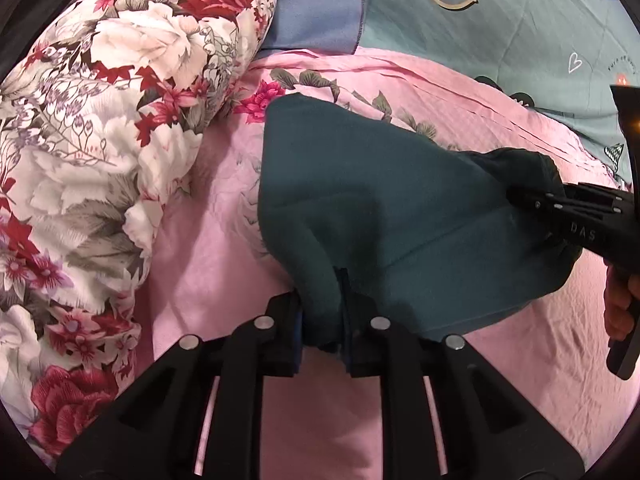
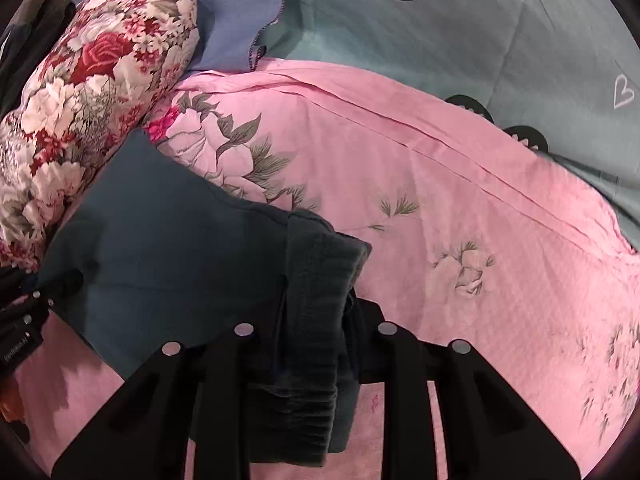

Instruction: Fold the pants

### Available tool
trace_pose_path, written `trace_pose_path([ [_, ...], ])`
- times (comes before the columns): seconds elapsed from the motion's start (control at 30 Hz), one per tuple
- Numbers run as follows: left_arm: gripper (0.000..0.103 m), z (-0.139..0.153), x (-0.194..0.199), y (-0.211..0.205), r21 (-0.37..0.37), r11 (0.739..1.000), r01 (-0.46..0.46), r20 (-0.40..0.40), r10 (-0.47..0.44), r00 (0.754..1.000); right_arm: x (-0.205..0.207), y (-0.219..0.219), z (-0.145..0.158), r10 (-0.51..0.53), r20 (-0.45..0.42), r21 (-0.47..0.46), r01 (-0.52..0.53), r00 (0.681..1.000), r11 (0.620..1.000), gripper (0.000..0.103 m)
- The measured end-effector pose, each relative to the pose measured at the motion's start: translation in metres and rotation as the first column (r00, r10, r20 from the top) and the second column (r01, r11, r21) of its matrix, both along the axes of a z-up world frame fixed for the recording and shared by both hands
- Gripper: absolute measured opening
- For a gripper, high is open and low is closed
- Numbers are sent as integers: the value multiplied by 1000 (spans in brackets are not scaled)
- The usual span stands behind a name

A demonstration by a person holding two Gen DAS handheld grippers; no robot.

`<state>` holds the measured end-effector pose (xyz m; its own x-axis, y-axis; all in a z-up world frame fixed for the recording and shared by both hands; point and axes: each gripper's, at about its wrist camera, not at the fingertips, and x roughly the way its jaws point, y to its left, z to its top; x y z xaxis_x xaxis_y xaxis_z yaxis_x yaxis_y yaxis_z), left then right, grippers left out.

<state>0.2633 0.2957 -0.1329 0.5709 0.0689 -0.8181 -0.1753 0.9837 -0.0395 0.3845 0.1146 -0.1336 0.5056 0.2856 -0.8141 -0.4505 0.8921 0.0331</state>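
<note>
Dark teal pants (image 1: 384,200) lie folded on a pink bedsheet (image 1: 224,264). My left gripper (image 1: 322,312) is shut on their near edge, cloth bunched between the blue pads. My right gripper (image 1: 520,196) comes in from the right in the left wrist view and is shut on the pants' ribbed end. In the right wrist view the right gripper (image 2: 316,344) pinches that ribbed waistband, and the pants (image 2: 168,248) spread away to the left. The left gripper's body (image 2: 20,320) shows at the left edge there.
A floral quilt roll (image 1: 100,140) lies along the left side of the pants, also in the right wrist view (image 2: 88,96). A grey-green quilt with a smiley print (image 1: 500,28) and a blue cloth (image 1: 316,8) lie at the back. The pink sheet (image 2: 460,208) spreads to the right.
</note>
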Motion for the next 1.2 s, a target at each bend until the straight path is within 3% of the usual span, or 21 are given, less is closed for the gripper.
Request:
trace_pose_path([
  [0.1, 28, 0, 2, 6, -18, 1000, -10, -13, 10, 1000, 6, -1, -2, -7, -31, -20, 6, 999, 1000, 51],
  [0.27, 56, 2, 0, 15, -7, 999, -48, -36, 48, 998, 10, -20, 1, -35, -118, 31, 39, 992, 999, 54],
  [0.37, 57, 7, -10, 20, -22, 998, -56, -43, 55, 998, -4, -33, 23, -56, -107, 35, 60, 993, 998, 55],
  [0.47, 61, 14, -22, 25, -12, 998, -62, -36, 61, 997, -23, -49, 51, -98, -77, 96, 106, 992, 990, 55],
  [0.6, 62, 29, -34, 31, -21, 997, -71, 14, 71, 997, -45, -41, 69, -11, -37, 216, 19, 999, 976, 54],
  [0.67, 62, 35, -31, 29, -36, 998, -42, 53, 44, 998, -42, -30, 57, 37, -79, 231, -18, 996, 973, 46],
  [0.77, 61, 38, -18, 22, -71, 997, -12, 87, 18, 996, -30, -26, 11, -8, -224, 193, 52, 975, 980, 39],
  [0.8, 61, 33, -12, 20, -104, 995, 6, 82, 2, 997, -28, -31, -6, -27, -271, 185, 80, 962, 980, 29],
  [0.83, 61, 26, -5, 18, -117, 993, 12, 55, -5, 998, -31, -38, -11, -25, -253, 222, 83, 967, 972, 27],
  [0.9, 56, 2, -1, 22, -43, 998, -42, -67, 39, 997, -29, -45, -13, -15, -264, 259, 86, 965, 962, 24],
  [0.93, 56, -5, -4, 27, -41, 997, -57, -91, 53, 994, -26, -47, -13, -16, -284, 268, 96, 959, 959, 23],
  [1.0, 57, -3, -22, 41, -121, 989, -84, -78, 75, 994, -21, -48, -13, -8, -310, 267, 95, 951, 959, 21],
  [1.03, 57, 1, -29, 42, -125, 989, -80, -69, 72, 995, -20, -47, -12, 0, -305, 261, 84, 952, 962, 21],
  [1.2, 53, 7, -49, 26, 39, 999, -1, -80, 4, 997, -24, -41, -13, 6, -267, 237, 59, 964, 970, 21],
])
